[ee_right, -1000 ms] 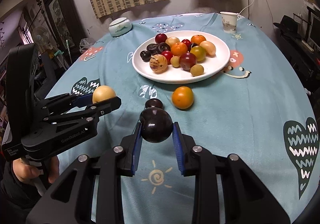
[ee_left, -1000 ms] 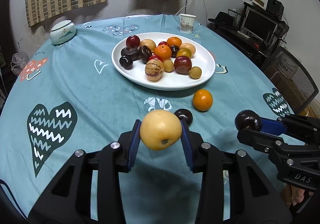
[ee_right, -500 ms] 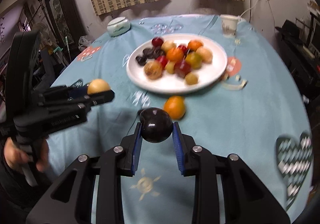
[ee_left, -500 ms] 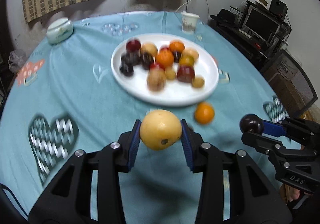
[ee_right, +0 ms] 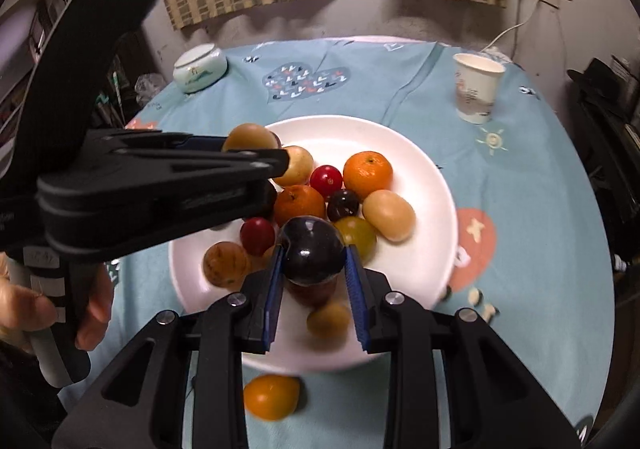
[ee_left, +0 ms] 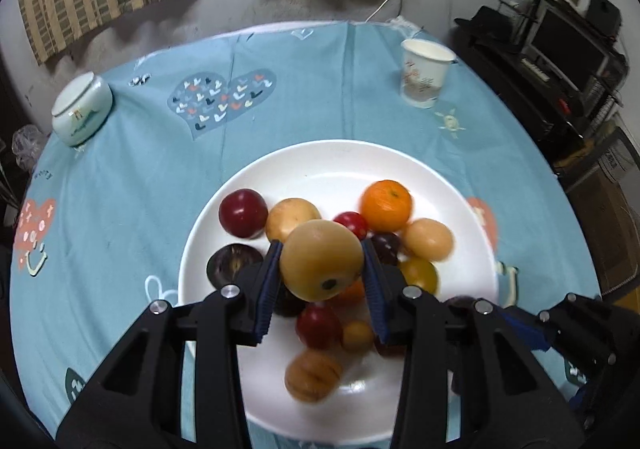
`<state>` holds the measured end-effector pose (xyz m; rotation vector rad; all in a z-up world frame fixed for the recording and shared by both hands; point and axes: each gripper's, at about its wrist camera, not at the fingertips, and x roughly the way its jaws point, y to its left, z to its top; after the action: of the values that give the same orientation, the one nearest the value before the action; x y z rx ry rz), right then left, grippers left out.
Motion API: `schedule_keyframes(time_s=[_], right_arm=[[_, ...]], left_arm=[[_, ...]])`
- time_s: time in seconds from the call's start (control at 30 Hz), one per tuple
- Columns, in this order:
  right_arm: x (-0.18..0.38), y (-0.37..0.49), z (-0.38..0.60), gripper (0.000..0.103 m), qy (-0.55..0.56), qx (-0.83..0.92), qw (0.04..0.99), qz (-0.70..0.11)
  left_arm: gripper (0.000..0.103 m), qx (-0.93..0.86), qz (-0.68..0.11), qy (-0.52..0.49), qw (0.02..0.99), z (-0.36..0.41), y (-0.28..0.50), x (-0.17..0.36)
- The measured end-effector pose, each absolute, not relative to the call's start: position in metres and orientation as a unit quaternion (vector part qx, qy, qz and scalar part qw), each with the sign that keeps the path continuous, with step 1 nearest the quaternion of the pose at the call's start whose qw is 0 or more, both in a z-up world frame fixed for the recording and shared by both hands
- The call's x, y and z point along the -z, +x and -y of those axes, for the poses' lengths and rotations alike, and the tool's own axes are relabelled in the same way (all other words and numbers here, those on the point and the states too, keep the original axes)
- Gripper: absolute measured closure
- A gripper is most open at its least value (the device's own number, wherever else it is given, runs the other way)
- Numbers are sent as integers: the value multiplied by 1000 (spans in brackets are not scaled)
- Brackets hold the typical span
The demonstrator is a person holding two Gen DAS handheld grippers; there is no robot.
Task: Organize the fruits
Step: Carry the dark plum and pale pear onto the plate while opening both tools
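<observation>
My left gripper (ee_left: 322, 269) is shut on a yellow round fruit (ee_left: 320, 259) and holds it above the white plate (ee_left: 328, 157), over the pile of fruit. It also shows in the right wrist view (ee_right: 256, 151) at the left. My right gripper (ee_right: 312, 269) is shut on a dark plum (ee_right: 311, 251), above the near part of the plate (ee_right: 424, 261). The plate holds several fruits: oranges, red and dark plums, yellow ones. An orange fruit (ee_right: 271, 396) lies on the cloth just before the plate.
A round table has a teal cloth (ee_left: 280, 97). A paper cup (ee_left: 424, 77) stands at the far right and a white lidded jar (ee_left: 82, 115) at the far left. A desk with a monitor (ee_left: 568, 49) is beyond the table's right edge.
Both grippers have moved forward from the near side of the table to above the plate, each still holding its fruit. The orange fruit and table edge have dropped behind.
</observation>
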<state>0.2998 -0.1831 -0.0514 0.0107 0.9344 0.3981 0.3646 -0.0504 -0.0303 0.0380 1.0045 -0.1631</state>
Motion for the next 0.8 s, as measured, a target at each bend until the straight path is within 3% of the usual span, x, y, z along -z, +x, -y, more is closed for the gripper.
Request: schedule_keyframes(time_s=[0.17,0.2,0.27,0.33,0.37,0.4,0.43,0.47,0.8], right_arm=[[63,318,178,72,5,-201,869,-452],[64,320,175,72,4,-203,870,-449],[65,323,168,70,-13,-192,878,-438],[68,327,164,69,-27,-174,881,-439],[71,329,163,62,-24,-178,878,-444],[72,330,164,49,-22,-180,874,-450],[71,328,164,29,-20,-180,878,-443],[68,325,164,25,-24,-177,885,-430],[42,264,170,25,-71,-172,890,-416]], left_arm=[[62,63,-493,9,868,40,384,42],[57,61,-492,8,868,38,385,42],[26,49,-484,5,874,34,387,38],[22,36,-474,6,880,30,387,32],[20,36,-475,5,879,28,388,31],[18,35,-477,6,878,26,387,30],[14,31,-477,9,878,24,386,29],[13,28,-474,11,880,23,385,27],[3,24,-445,31,895,2,306,-1]])
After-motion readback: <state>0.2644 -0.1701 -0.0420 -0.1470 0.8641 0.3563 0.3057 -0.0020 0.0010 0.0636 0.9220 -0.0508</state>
